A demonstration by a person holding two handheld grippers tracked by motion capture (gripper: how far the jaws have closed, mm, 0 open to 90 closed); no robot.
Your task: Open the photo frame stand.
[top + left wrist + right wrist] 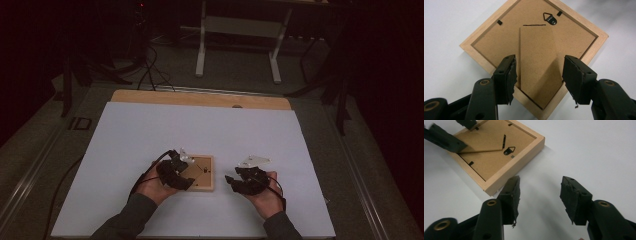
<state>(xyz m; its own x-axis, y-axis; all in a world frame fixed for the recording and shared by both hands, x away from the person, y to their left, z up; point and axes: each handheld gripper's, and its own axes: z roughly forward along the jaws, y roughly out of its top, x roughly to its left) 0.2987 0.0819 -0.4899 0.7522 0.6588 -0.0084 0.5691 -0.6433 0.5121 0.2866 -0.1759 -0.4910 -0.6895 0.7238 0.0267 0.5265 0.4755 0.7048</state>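
Observation:
A small wooden picture frame (204,175) lies face down on the white tabletop (200,130). Its brown backing board (499,40) carries a fold-out stand flap (537,62), a black hanger hook (550,18) and small clips. My left gripper (185,175) hovers over the frame's near-left corner. Its jaws (539,58) stand open on either side of the flap without pressing it. My right gripper (231,184) rests to the right of the frame, open, with bare table between its fingertips (540,178). In the right gripper view the frame (514,167) lies at the upper left, with the left gripper's fingers (444,138) over it.
A white sheet covers the table, and a strip of bare wood (200,99) shows at the far edge. Beyond it on the dark floor stands a white-legged stand (240,40). Cables (150,70) trail at the far left. A forearm enters from the bottom on each side.

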